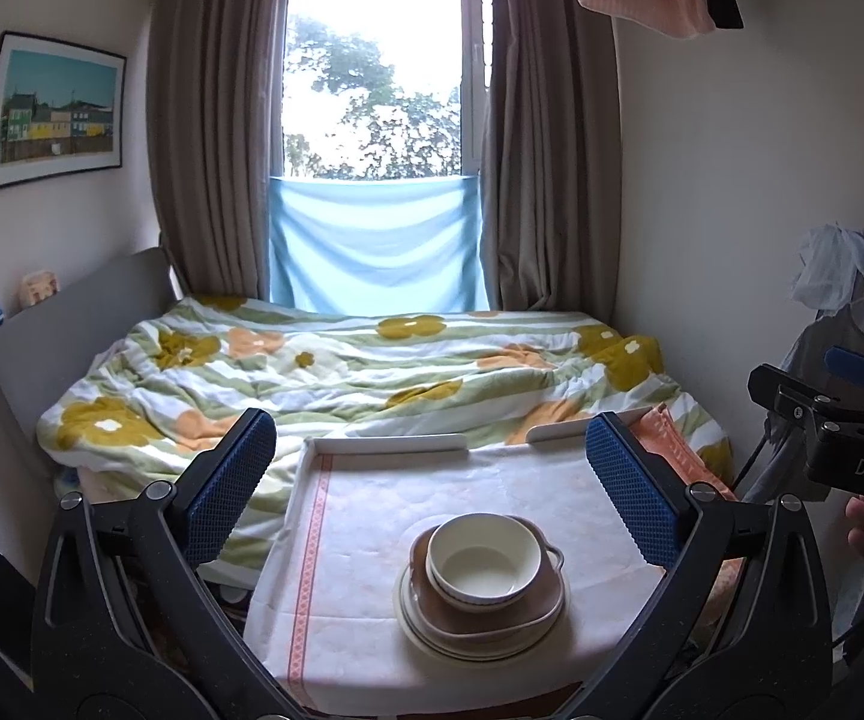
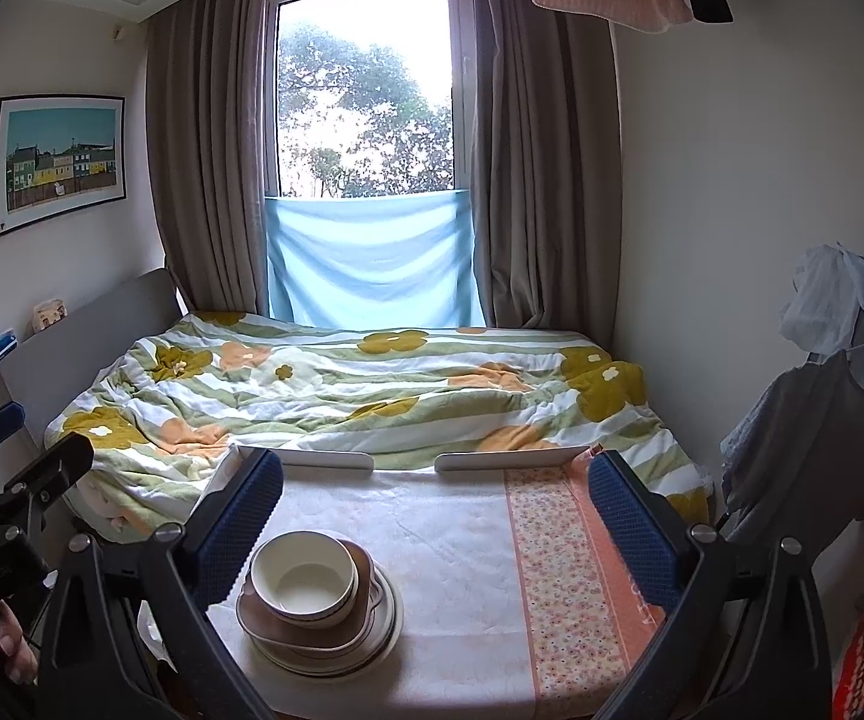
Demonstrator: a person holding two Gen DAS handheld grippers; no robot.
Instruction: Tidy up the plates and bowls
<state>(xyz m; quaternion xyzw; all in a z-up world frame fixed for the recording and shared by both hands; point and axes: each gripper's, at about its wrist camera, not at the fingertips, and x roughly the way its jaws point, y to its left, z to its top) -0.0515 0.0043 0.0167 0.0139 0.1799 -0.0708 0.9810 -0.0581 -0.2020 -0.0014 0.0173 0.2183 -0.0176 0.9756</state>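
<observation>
A white bowl (image 1: 483,561) sits on top of a brown square dish (image 1: 540,600), which rests on round white plates (image 1: 432,636), all in one stack on the cloth-covered table (image 1: 360,516). My left gripper (image 1: 432,480) hangs open above and behind the stack, holding nothing. In the right wrist view the same bowl (image 2: 303,576), brown dish (image 2: 366,564) and plates (image 2: 387,618) stand at the lower left. My right gripper (image 2: 435,507) is open and empty, with the stack just beside its left finger (image 2: 237,525).
A bed with a flowered quilt (image 1: 336,372) lies right behind the table, under a curtained window (image 1: 372,78). White rails (image 2: 324,459) edge the table's far side. A clothes rack (image 2: 834,408) stands at the right. A hand (image 2: 0,642) holds the other gripper.
</observation>
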